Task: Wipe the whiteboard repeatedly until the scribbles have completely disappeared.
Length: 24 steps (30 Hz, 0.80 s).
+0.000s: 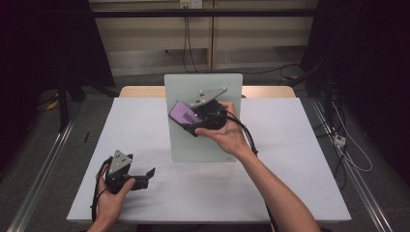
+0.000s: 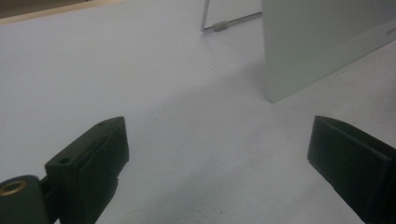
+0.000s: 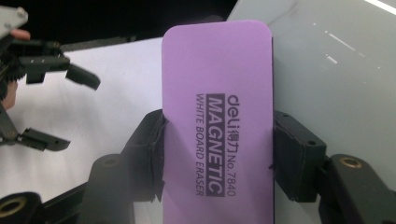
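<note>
While I hold the purple eraser (image 3: 217, 121) clamped across its width in the right gripper (image 1: 193, 122), it lies against the upright whiteboard (image 1: 203, 145), near that board's upper middle. I judge pickup done and wiping under way or pending. Left of the whiteboard's foot, my left gripper (image 1: 145, 176) rests wide open, empty.

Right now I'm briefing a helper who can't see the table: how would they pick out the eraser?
Find the pale whiteboard standing upright at the middle of the white table. Against its upper face, the right gripper clamps a flat, rounded purple eraser between its black fingers. It is the only coloured thing there, printed "MAGNETIC WHITE BOARD ERASER".
</note>
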### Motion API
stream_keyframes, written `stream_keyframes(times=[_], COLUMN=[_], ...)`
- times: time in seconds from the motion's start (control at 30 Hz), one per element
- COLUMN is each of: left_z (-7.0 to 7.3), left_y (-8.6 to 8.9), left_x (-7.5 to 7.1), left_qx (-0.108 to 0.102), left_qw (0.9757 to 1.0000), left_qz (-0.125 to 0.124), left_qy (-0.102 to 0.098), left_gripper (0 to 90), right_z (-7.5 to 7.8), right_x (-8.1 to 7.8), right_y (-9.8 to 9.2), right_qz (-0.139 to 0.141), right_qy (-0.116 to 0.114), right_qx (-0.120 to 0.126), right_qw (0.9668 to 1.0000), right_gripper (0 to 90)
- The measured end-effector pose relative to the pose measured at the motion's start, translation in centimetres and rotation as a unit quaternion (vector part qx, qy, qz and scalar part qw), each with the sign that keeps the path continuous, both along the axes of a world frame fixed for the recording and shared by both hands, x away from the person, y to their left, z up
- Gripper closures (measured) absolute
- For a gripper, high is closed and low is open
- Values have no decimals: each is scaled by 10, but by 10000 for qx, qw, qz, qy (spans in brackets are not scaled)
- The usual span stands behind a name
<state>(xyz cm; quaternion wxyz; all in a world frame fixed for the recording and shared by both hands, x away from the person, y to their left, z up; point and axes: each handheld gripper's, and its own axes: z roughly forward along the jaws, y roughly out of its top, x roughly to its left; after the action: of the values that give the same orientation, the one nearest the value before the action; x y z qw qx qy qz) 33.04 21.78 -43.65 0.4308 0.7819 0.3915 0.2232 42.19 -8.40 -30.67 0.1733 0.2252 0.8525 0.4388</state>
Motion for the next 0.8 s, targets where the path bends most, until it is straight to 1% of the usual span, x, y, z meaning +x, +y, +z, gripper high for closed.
stream_keyframes(times=[0.17, 0.2, 0.33, 0.43, 0.5, 0.53, 0.6, 0.63, 0.77, 0.8], left_z=[0, 0, 0, 0, 0, 0, 0, 0, 0, 0], left_y=[0, 0, 0, 0, 0, 0, 0, 1, 0, 0], left_x=[0, 0, 0, 0, 0, 0, 0, 0, -1, -1], left_qx=[1, 0, 4, 10, -29, -37, -31, 8, -15, 17], left_qw=[10000, 10000, 10000, 10000, 10000, 10000, 10000, 10000, 10000, 10000], left_qz=[-7, -9, -6, -15, 7, 12, 23, 2, -2, -11], left_qy=[1, -3, -1, -11, -11, -5, -7, -1, -34, -18], left_gripper=[54, 54, 54, 54, 54, 54, 54, 54, 54, 54], right_z=[19, 22, 37, 43, 41, 39, 32, 27, 11, 7], right_x=[5, 6, 11, 13, 13, 12, 10, 9, 5, 4], right_y=[-6, -7, -6, -2, 1, 3, 9, 12, 23, 25], right_qz=[-144, -149, -235, -275, -255, -227, -198, -157, -24, 9], right_qy=[-150, -187, -354, -438, -470, -430, -452, -410, -300, -271], right_qx=[138, 122, 175, 207, 153, 112, 43, 40, -29, -54], right_qw=[9997, 9996, 9989, 9984, 9985, 9988, 9988, 9990, 9995, 9996], right_gripper=[419, 419, 419, 419, 419, 419, 419, 419, 419, 419])
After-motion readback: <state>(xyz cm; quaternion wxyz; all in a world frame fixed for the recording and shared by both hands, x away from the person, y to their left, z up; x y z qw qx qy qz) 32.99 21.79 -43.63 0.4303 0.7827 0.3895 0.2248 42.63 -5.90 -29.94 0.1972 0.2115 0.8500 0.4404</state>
